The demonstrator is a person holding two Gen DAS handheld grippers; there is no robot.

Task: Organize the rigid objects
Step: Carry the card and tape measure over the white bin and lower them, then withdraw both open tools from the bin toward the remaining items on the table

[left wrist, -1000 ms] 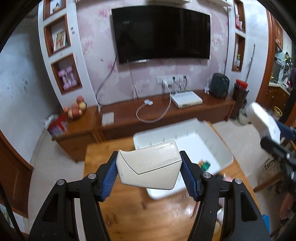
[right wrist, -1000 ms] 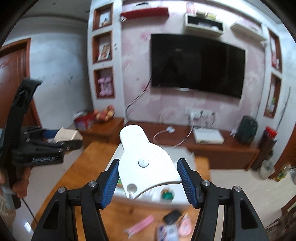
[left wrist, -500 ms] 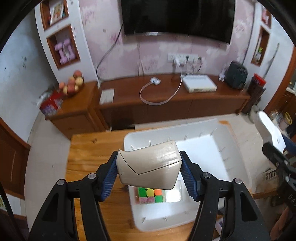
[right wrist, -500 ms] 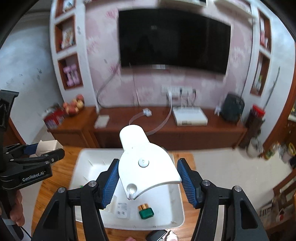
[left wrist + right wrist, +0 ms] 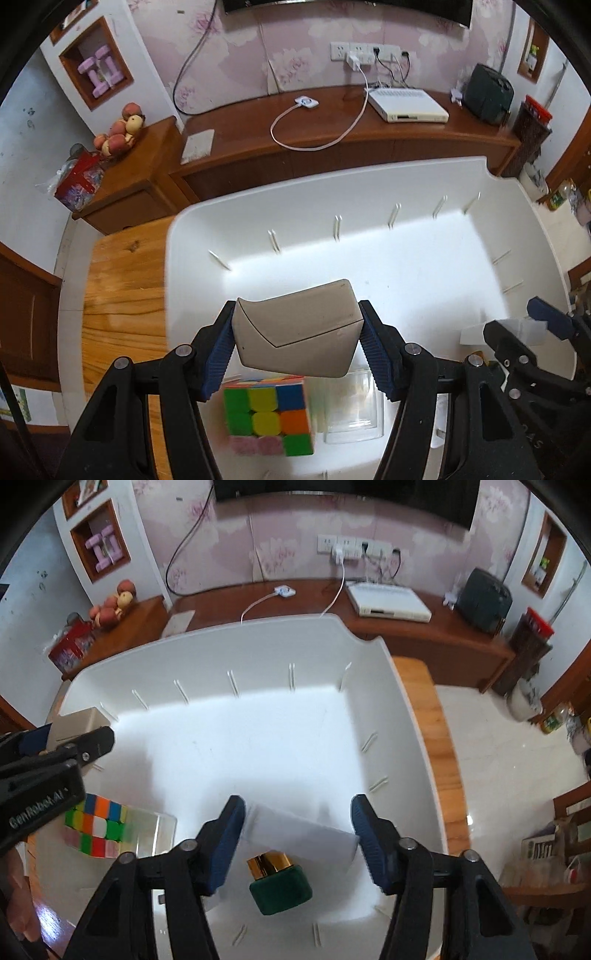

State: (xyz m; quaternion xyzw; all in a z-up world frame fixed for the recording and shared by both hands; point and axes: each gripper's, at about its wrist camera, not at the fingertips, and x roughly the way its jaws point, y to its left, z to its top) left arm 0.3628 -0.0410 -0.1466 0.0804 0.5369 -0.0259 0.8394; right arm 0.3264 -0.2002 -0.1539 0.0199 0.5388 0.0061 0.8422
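Inside white bin (image 5: pixel 402 716), puzzle cube (image 5: pixel 96 825), green bottle (image 5: pixel 279 884)

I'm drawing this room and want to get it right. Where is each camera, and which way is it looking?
Left wrist: on the left gripper, looking steeply down into the white bin; its fingers clamp a beige box.
Right wrist: on the right gripper, looking down into the same bin; its fingers have just been closing, a blurred white piece between them.
Both share the bin, the colour cube and each other's gripper.

TV console (image 5: pixel 369 147) | white set-top box (image 5: pixel 408 105) on top | fruit pile (image 5: pixel 118 129) at left
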